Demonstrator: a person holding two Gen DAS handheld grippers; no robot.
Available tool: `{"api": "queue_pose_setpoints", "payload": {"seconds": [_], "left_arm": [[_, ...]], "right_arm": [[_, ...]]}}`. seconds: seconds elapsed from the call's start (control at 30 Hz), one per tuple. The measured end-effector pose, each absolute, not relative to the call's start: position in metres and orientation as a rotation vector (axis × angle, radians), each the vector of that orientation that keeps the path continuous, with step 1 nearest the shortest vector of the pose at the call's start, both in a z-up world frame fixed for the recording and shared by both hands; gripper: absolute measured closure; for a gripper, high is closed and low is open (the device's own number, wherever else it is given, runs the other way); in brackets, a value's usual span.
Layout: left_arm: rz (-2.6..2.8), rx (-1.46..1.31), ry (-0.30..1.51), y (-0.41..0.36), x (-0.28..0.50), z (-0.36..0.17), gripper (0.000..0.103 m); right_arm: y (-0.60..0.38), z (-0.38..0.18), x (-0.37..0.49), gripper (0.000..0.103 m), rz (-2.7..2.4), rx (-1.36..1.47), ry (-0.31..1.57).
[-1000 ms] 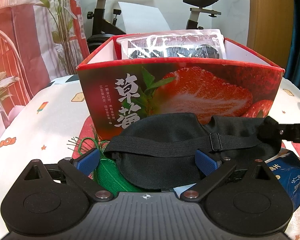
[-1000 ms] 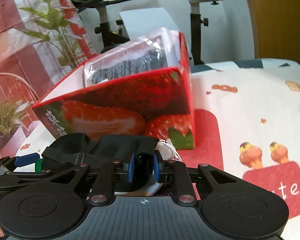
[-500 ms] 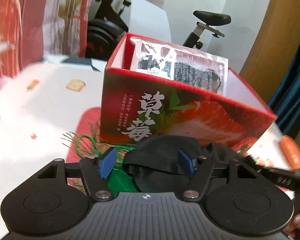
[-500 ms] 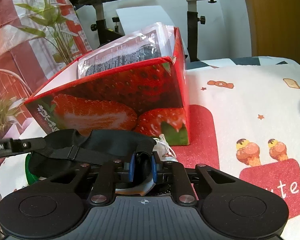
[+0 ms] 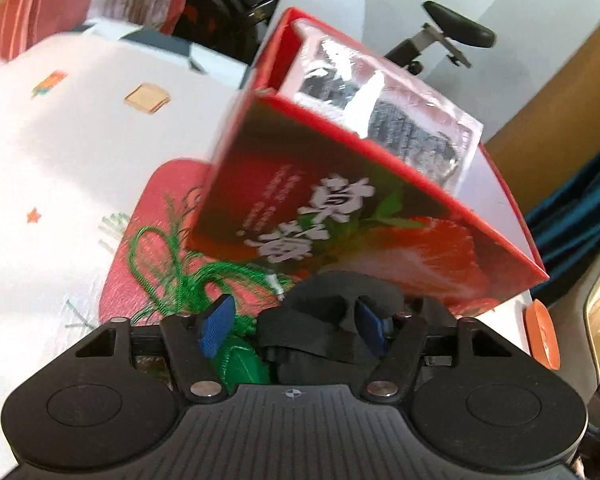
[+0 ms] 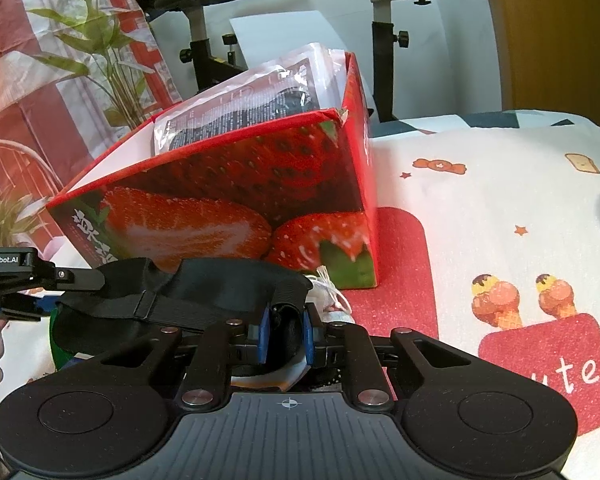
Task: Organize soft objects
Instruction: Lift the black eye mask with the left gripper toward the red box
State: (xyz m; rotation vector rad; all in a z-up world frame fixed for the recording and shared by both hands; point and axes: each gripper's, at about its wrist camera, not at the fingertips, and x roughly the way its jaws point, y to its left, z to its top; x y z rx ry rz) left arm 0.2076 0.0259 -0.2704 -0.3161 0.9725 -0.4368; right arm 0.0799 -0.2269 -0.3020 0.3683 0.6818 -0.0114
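A black sleep mask (image 6: pixel 204 292) with an elastic strap hangs in front of the red strawberry box (image 6: pixel 236 200). My right gripper (image 6: pixel 285 334) is shut on the mask's right end. My left gripper (image 5: pixel 292 326) is open, its blue pads on either side of the mask's other end (image 5: pixel 320 320); it shows at the left edge of the right wrist view (image 6: pixel 40 276). The box (image 5: pixel 340 216) holds a clear packet of dark fabric (image 5: pixel 384 120). A green tasselled pouch (image 5: pixel 240 364) lies under the mask.
The table has a white cloth (image 6: pixel 500 208) with red patches and cartoon prints. An orange object (image 5: pixel 542 338) lies at the right. An exercise bike (image 6: pixel 204 40), a plant (image 6: pixel 112 60) and a wooden door (image 6: pixel 540 32) stand behind the table.
My left gripper has swung and tilted, and its fingers have closed in around the mask's left end. The right gripper has lifted slightly with the mask held.
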Motion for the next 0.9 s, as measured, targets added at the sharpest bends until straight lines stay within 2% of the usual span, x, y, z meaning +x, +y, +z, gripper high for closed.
{"api": "queue_pose_setpoints", "payload": {"seconds": [0.07,0.27,0.73,0.83,0.9], "left_arm": [[-0.463,-0.280,0.950,0.019,0.204,-0.264,0.048],[-0.513,-0.172,0.890,0.005,0.195,-0.246,0.050],[-0.598,-0.143,0.915,0.017,0.164,-0.241,0.052],[-0.555,-0.089,0.915,0.016,0.163,-0.243,0.090],[-0.535,-0.069,0.911,0.017,0.163,-0.244,0.090]], "right_arm": [[-0.227,-0.301,0.079,0.088,-0.010,0.372,0.677],[-0.226,-0.290,0.076,0.089,0.000,0.363,0.640],[-0.229,-0.290,0.069,0.090,-0.007,0.374,0.634],[-0.227,-0.288,0.069,0.090,-0.002,0.371,0.631],[-0.227,-0.287,0.068,0.091,0.004,0.370,0.625]]}}
